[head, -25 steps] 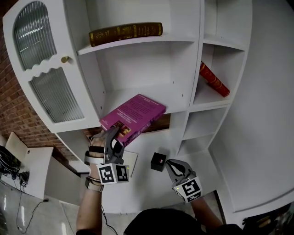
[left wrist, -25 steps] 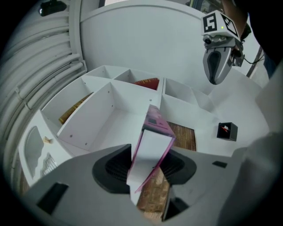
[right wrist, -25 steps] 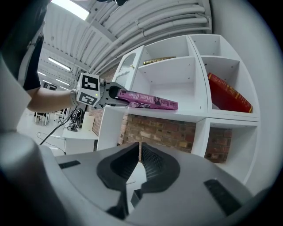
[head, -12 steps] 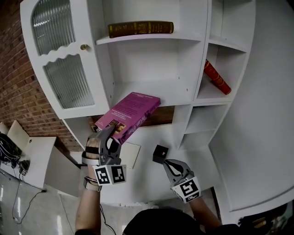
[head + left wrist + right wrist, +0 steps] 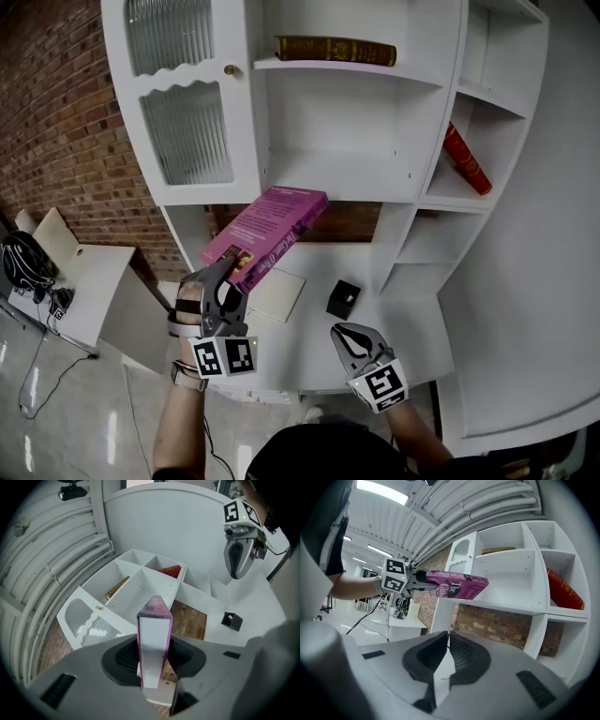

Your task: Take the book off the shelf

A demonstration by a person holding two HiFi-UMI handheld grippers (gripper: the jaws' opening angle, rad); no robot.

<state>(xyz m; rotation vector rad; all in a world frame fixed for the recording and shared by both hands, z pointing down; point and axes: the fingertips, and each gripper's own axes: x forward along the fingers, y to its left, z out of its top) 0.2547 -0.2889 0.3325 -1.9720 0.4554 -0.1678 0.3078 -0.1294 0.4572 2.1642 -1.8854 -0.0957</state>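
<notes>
A magenta paperback book (image 5: 267,236) hangs in the air in front of the white shelf unit, clear of the middle shelf board (image 5: 337,187). My left gripper (image 5: 223,274) is shut on its near lower end, and its jaws have just been closing on the book between them. In the left gripper view the book (image 5: 154,634) stands edge-on between the pads. My right gripper (image 5: 346,334) is shut and empty, low at the right above the counter. The right gripper view shows the book (image 5: 457,584) held out by the left gripper (image 5: 419,581).
A brown book (image 5: 335,49) lies on the top shelf and a red book (image 5: 466,159) leans in the right bay. On the counter sit a small black box (image 5: 344,298) and a pale notepad (image 5: 277,293). A glazed cabinet door (image 5: 187,131) stands at the left, beside a brick wall.
The book has come away from the middle shelf, drawn back and out with the left gripper. Both grippers have pulled back from the shelf unit, and the right stays empty.
</notes>
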